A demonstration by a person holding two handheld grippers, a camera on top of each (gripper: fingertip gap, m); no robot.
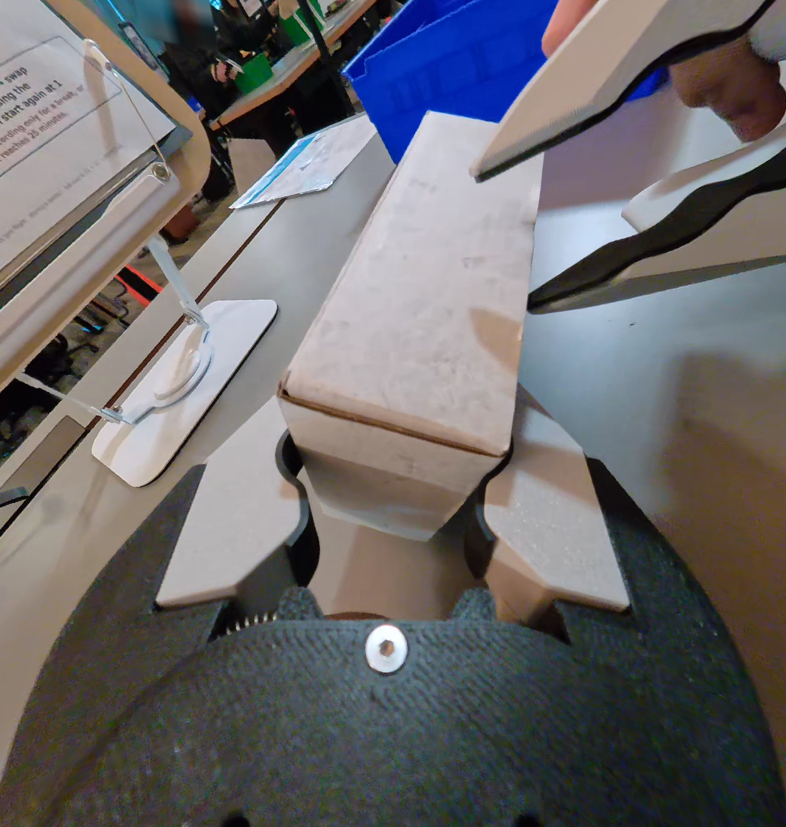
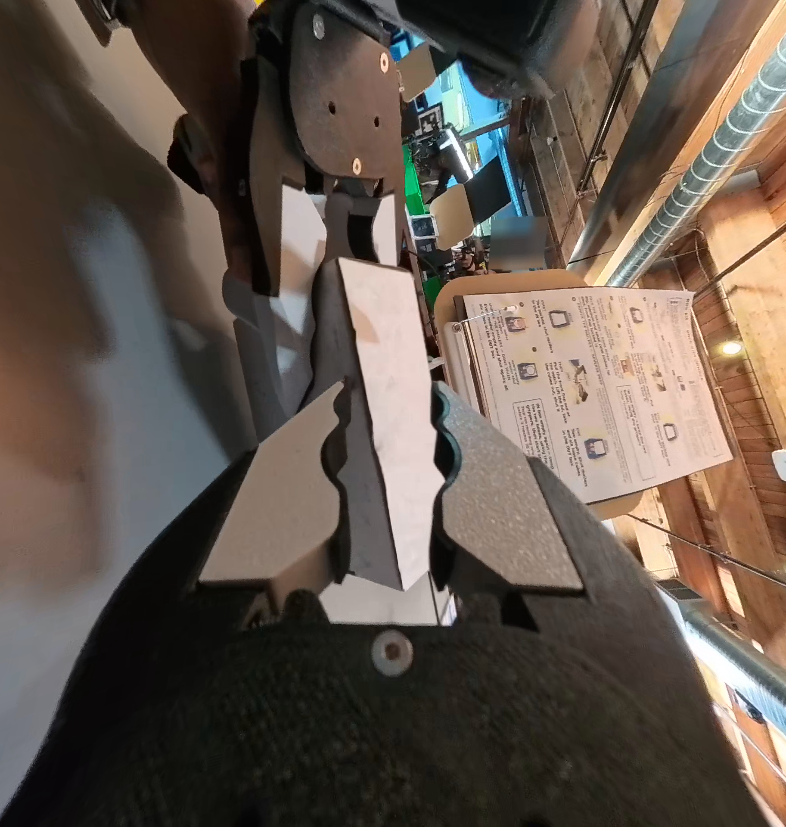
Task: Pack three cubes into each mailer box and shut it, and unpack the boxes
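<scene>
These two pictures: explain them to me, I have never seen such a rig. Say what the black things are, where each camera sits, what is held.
No robot here: a person holds a pair of hand-held tongs in each hand, each with a camera looking along its fingers. The left wrist view shows the left tongs gripping the near end of a closed white mailer box. The right tongs reach in from the upper right at its far end. The right wrist view, tilted sideways, shows the right tongs around the same box. On the grey table stand an instruction sheet on a stand and a blue bin.

Left claw point(image 1: 397, 461) clamped shut, right claw point(image 2: 388, 470) gripping, tipped sideways
</scene>
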